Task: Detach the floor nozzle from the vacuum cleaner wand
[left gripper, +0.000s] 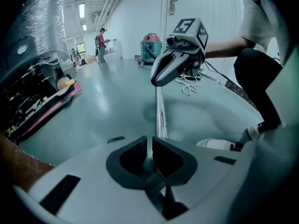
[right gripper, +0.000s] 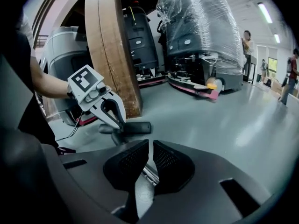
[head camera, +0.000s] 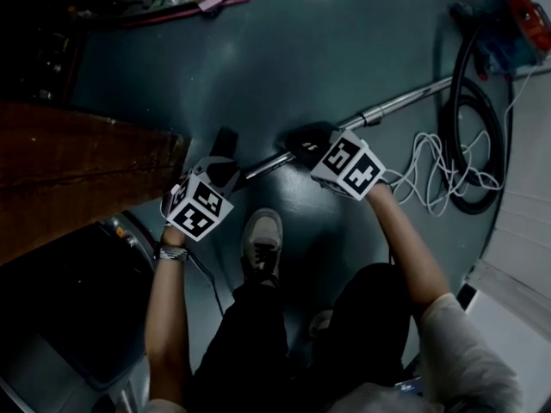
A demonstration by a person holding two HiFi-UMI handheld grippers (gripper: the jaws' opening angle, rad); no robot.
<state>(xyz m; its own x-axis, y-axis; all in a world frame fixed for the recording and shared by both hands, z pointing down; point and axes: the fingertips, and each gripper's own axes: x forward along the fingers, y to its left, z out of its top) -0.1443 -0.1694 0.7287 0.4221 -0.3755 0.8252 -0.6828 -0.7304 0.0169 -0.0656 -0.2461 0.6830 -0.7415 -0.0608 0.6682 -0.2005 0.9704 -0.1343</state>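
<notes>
The silver wand (head camera: 400, 101) slants across the floor from the black floor nozzle (head camera: 225, 140) towards the upper right. My left gripper (head camera: 231, 172) is shut on the nozzle's neck, where it joins the wand. In the left gripper view the wand (left gripper: 161, 118) runs away from its near-closed jaws (left gripper: 149, 155) to the right gripper (left gripper: 156, 80). My right gripper (head camera: 297, 149) is shut on the wand a little further up. The right gripper view shows the tube (right gripper: 147, 174) between its pads (right gripper: 150, 160), with the left gripper (right gripper: 117, 125) on the nozzle (right gripper: 135, 127) beyond.
The red vacuum body (head camera: 516, 20) stands at the far right with its black hose (head camera: 465, 136) and white cable (head camera: 430, 170) coiled beside it. A wooden panel (head camera: 77, 170) stands left. My shoe (head camera: 263, 239) is just below the wand. Plastic-wrapped machines (right gripper: 201, 27) stand behind.
</notes>
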